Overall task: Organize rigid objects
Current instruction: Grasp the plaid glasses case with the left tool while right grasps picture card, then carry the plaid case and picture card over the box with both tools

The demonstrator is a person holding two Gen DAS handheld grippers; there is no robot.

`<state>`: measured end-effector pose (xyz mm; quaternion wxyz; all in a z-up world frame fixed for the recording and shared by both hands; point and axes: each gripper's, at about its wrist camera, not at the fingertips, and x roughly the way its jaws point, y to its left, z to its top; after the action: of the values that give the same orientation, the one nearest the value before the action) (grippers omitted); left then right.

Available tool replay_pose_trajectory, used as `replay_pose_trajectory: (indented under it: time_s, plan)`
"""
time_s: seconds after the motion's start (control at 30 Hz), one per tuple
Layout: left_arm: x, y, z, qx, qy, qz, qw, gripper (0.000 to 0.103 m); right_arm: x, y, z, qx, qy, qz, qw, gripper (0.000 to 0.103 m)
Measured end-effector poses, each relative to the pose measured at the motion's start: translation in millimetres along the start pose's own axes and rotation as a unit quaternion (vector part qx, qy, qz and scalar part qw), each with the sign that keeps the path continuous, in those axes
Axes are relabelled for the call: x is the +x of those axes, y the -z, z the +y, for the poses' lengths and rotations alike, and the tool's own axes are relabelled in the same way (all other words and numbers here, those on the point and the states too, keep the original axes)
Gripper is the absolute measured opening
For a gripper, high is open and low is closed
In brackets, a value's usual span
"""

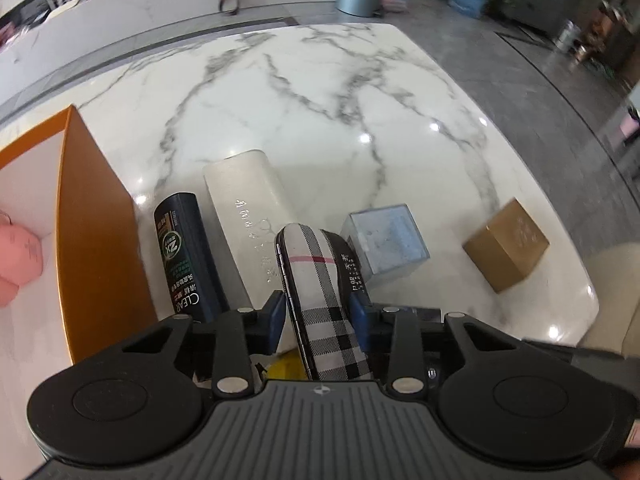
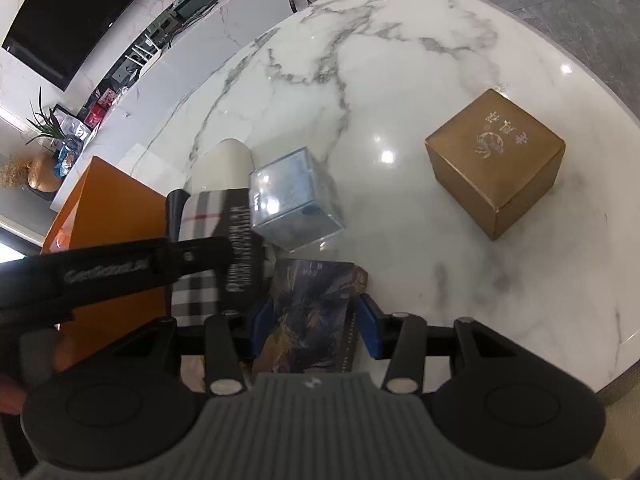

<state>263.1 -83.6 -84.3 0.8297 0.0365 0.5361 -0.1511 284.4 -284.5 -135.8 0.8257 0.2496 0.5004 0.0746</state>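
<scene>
My left gripper (image 1: 318, 312) is shut on a plaid case (image 1: 320, 292), held above the marble table (image 1: 320, 100). Under it lie a dark CLEAR bottle (image 1: 184, 256) and a cream box (image 1: 252, 216). My right gripper (image 2: 316, 320) is shut on a dark illustrated box (image 2: 312, 316). The plaid case (image 2: 204, 216) and the left gripper's arm show at its left in the right wrist view. A clear blue cube (image 1: 384, 240) (image 2: 296, 200) and a gold cardboard box (image 1: 508, 244) (image 2: 496, 160) stand on the table.
An open orange box (image 1: 96, 240) (image 2: 108, 208) with a white inside stands at the left and holds a pink object (image 1: 20, 256). The table's right edge (image 1: 560, 200) drops to a grey floor. A chair edge (image 1: 612, 300) is at the lower right.
</scene>
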Motion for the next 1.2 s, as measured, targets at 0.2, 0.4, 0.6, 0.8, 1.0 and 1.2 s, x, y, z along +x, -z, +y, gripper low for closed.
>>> replay_pose_trajectory:
  time_s: [0.2, 0.4, 0.6, 0.8, 1.0, 1.2]
  plan:
    - [-14.1, 1.8, -0.4, 0.013, 0.044, 0.003, 0.9989, 0.024, -1.9, 1.3, -2.3, 0.012, -0.002, -0.003, 1.0, 0.037]
    - [-8.2, 3.7, -9.2, 0.025, 0.047, 0.026, 0.9983, 0.026, -2.9, 1.2, -3.6, 0.019, -0.009, -0.004, 1.0, 0.023]
    - [4.6, 3.0, -2.8, -0.013, 0.052, 0.032, 0.9981, 0.035, -4.5, 1.5, -4.7, 0.023, -0.004, -0.006, 1.0, 0.019]
    - [-6.6, 5.1, 5.5, -0.05, 0.102, 0.024, 0.9933, 0.033, -4.8, 1.1, -5.7, 0.025, -0.002, -0.006, 1.0, 0.016]
    - [-0.1, 2.9, -8.7, -0.038, 0.09, 0.025, 0.9949, 0.024, -5.2, -0.1, -9.2, 0.039, -0.005, -0.002, 0.999, 0.014]
    - [2.6, 2.9, -14.3, -0.017, 0.062, 0.013, 0.9978, 0.026, -5.7, 0.1, -8.7, 0.036, -0.006, -0.001, 0.999, 0.015]
